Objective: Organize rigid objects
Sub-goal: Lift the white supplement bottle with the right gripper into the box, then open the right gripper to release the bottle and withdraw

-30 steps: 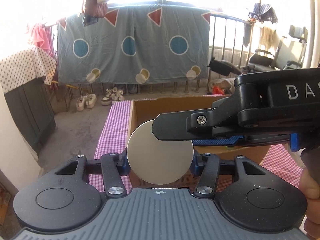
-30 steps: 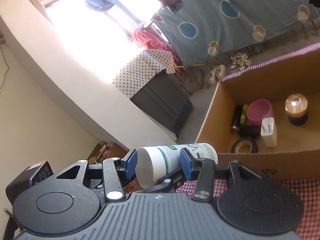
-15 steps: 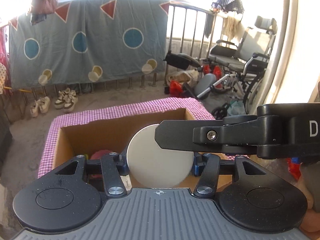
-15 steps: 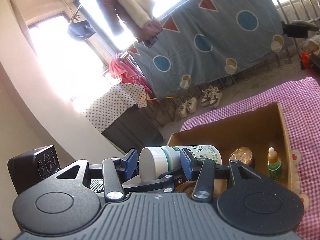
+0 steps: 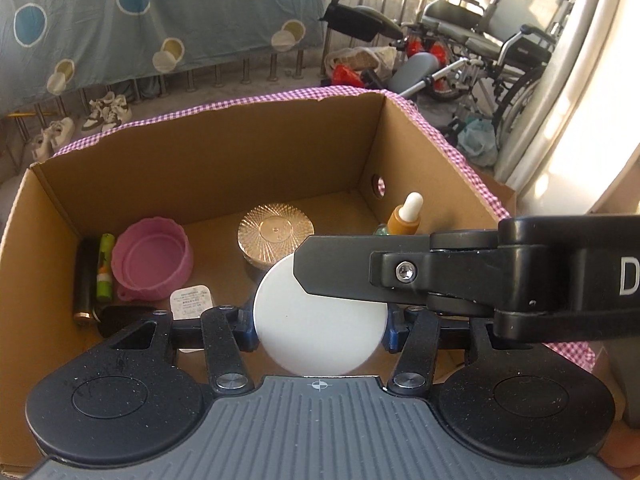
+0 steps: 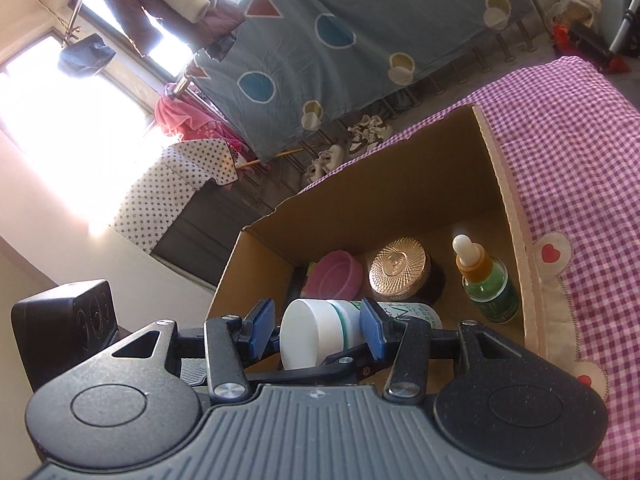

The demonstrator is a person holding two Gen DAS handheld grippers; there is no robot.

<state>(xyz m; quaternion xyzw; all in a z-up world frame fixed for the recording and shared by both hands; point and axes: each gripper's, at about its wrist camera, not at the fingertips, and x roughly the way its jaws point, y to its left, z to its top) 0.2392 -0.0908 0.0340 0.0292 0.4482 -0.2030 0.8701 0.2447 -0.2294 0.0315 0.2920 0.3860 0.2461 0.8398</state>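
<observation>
Both grippers clamp one white bottle (image 6: 316, 332) held over the open cardboard box (image 5: 216, 152): the left gripper (image 5: 320, 324) grips its round white end with jaws partly closed on either side, and the right gripper (image 6: 316, 330) pinches its capped end between blue pads (image 6: 374, 330), the green-labelled body pointing away into the box. On the box floor rest a pink cup (image 5: 152, 258), a gold-lidded jar (image 5: 276, 234), a dropper bottle (image 6: 486, 280), two batteries (image 5: 94, 276) and a white charger (image 5: 190, 300). The box stands on a purple checked cloth (image 6: 568, 152).

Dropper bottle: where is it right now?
In the cardboard box, standing upright in its right corner: the dropper bottle is against the right wall, right of the gold-lidded jar.
</observation>
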